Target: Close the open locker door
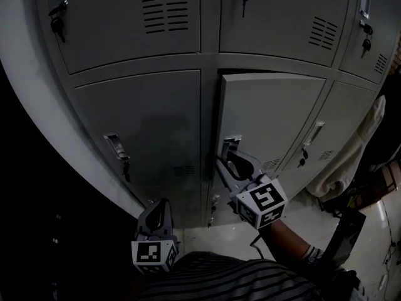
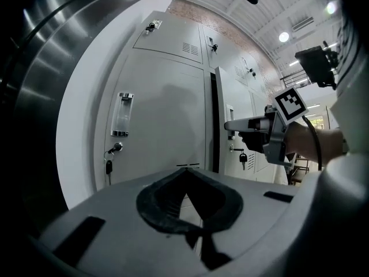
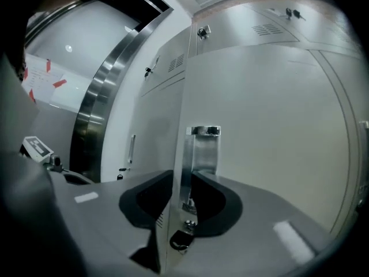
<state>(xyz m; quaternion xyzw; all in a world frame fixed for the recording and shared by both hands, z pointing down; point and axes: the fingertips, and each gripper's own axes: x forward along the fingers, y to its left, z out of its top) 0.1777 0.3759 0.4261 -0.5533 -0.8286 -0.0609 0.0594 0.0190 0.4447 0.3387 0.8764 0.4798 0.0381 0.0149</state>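
While the locker door (image 1: 269,115) stands ajar, position: lower row of the bank, hinged on its right. The free left edge is swung out, with a dark slit along the top.
Handle (image 1: 230,144): on the door's face, just inside the free edge.
Right tool (image 1: 227,158): closed down on the door's free edge at the handle. The edge runs between the jaws, and the pads appear to bear on both faces.
Step in hand (judgement): the closing swing. The door is gripped but not yet seated in its frame.
Next move (judgement): carry the edge along the hinge arc toward the frame. The jaw behind the door must let go and slip clear before the gap closes on it, then a push on the face finishes the job.
Left tool (image 1: 160,205): jaws together, nothing between them. It hangs low and left of the door, apart from it, in front of the neighbouring door (image 1: 144,124).
Right gripper view only: the door edge (image 3: 183,154) between the jaws, and a key (image 3: 180,239) in the lock below the handle.
Left gripper view only: the gap (image 2: 214,120) beside the door seen side-on, with the right tool reaching across to the door.
Head view only: the whole door in its bank, with both tools together.
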